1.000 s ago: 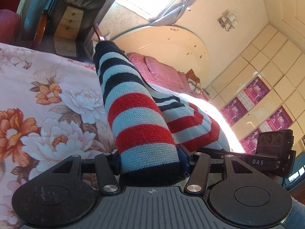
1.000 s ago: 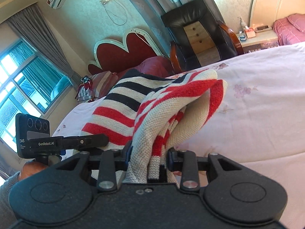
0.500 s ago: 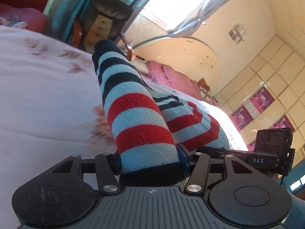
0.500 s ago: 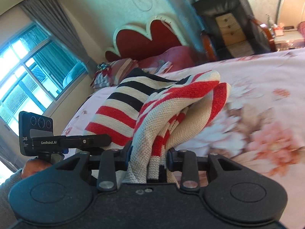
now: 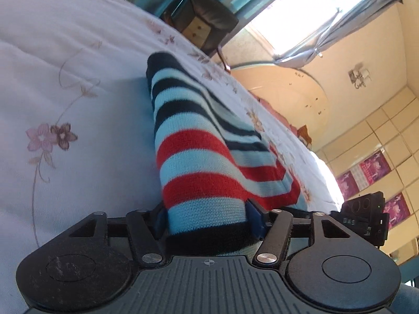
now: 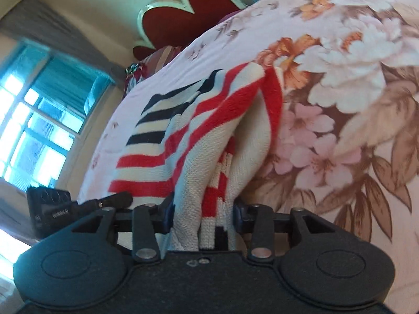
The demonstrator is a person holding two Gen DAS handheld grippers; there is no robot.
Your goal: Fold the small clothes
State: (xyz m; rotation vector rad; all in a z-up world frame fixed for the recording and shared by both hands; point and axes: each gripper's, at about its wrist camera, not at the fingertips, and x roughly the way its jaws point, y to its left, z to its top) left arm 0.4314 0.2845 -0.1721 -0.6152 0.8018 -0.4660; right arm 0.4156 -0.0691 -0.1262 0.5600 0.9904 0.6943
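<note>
Striped knit fills both my views: the sweater (image 5: 199,162) lies on the floral bedspread (image 5: 65,104), running from my left gripper (image 5: 207,222) up toward 11 o'clock. Its dark hem sits between the blue pads (image 5: 255,218), which are easing apart, though the cloth fills the gap from pad to pad (I cannot tell whether they press on it).

In the right wrist view, the right gripper (image 6: 201,216) has a bunched cream-and-red fold of the same sweater (image 6: 204,136) between its fingers. Those jaws are spreading too, and the bunched knit reaches across the gap, with the left pad hidden behind the cloth. From there the garment spreads toward 11 o'clock across the bedspread (image 6: 353,91), big peach and white blooms at 2 o'clock. My other gripper's camera block (image 6: 48,206) shows at 9 o'clock.
</note>
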